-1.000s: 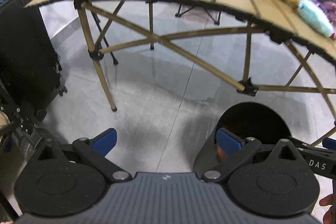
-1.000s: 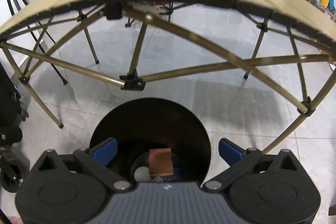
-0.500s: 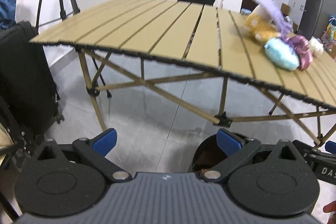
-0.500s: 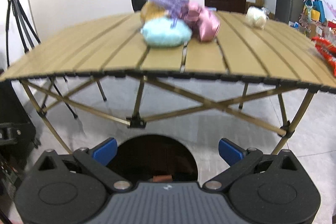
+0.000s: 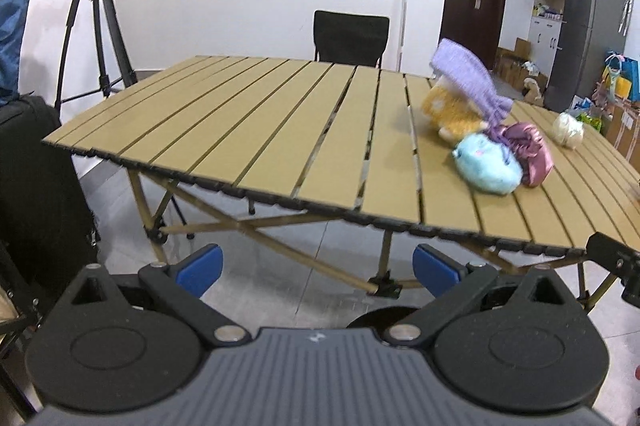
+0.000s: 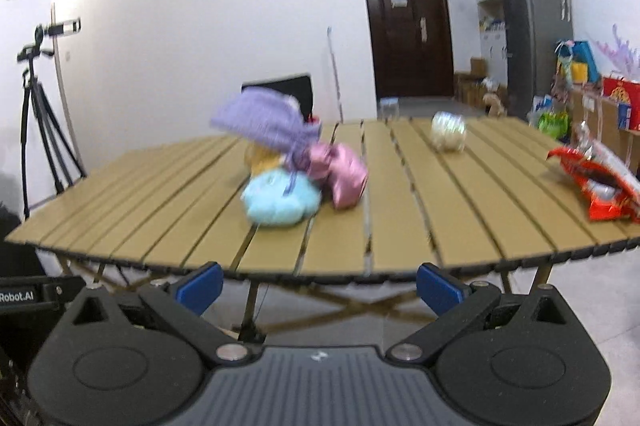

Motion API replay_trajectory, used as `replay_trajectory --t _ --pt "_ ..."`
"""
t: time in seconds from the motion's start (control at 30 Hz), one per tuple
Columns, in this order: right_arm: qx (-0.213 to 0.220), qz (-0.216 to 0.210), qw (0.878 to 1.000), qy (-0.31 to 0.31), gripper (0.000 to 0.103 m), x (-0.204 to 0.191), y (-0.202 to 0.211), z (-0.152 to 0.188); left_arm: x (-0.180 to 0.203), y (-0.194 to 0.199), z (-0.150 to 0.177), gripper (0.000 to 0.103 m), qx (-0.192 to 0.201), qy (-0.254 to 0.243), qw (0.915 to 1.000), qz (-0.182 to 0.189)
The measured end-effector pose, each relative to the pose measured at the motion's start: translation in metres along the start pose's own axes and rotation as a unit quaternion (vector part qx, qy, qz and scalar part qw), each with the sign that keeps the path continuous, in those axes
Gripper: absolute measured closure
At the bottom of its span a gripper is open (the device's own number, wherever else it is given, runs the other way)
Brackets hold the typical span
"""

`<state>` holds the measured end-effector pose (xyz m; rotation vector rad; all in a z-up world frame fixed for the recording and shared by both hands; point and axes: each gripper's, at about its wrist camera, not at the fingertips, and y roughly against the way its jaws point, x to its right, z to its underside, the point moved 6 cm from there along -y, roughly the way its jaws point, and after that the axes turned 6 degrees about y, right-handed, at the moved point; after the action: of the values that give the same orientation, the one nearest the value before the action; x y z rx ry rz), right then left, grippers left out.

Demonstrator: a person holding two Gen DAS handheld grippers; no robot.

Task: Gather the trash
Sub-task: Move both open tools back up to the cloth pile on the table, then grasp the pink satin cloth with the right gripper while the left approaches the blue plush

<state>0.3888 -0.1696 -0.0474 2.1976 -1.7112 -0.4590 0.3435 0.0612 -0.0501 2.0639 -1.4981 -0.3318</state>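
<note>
A red snack wrapper (image 6: pixel 596 182) lies open on the slatted wooden table (image 6: pixel 400 226) at its right edge. A pale crumpled ball (image 6: pixel 449 135) sits further back; it also shows in the left wrist view (image 5: pixel 568 130). The black trash bin (image 5: pixel 380 320) on the floor shows only as a rim behind my left gripper. My left gripper (image 5: pixel 318 272) is open and empty, below and in front of the table edge. My right gripper (image 6: pixel 319 288) is open and empty, also in front of the table edge.
A light blue plush (image 6: pixel 280 200), a pink shiny pouch (image 6: pixel 344 178), a yellow plush (image 5: pixel 452 110) and a purple cloth (image 6: pixel 264 124) cluster mid-table. A black chair (image 5: pixel 351 36) stands behind it. A tripod (image 5: pixel 96 22) and a black suitcase (image 5: pixel 36 194) stand left.
Both grippers have risen from over the bin on the floor to table height. The views now look across the tabletop; the bin has dropped almost out of sight.
</note>
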Motion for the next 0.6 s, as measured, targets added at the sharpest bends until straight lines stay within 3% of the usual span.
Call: replay_trajectory --t 0.6 --pt "0.044 0.032 0.998 -0.008 0.000 0.051 -0.017 -0.036 0.054 -0.020 -0.048 0.000 0.039 -0.006 0.9991 0.017"
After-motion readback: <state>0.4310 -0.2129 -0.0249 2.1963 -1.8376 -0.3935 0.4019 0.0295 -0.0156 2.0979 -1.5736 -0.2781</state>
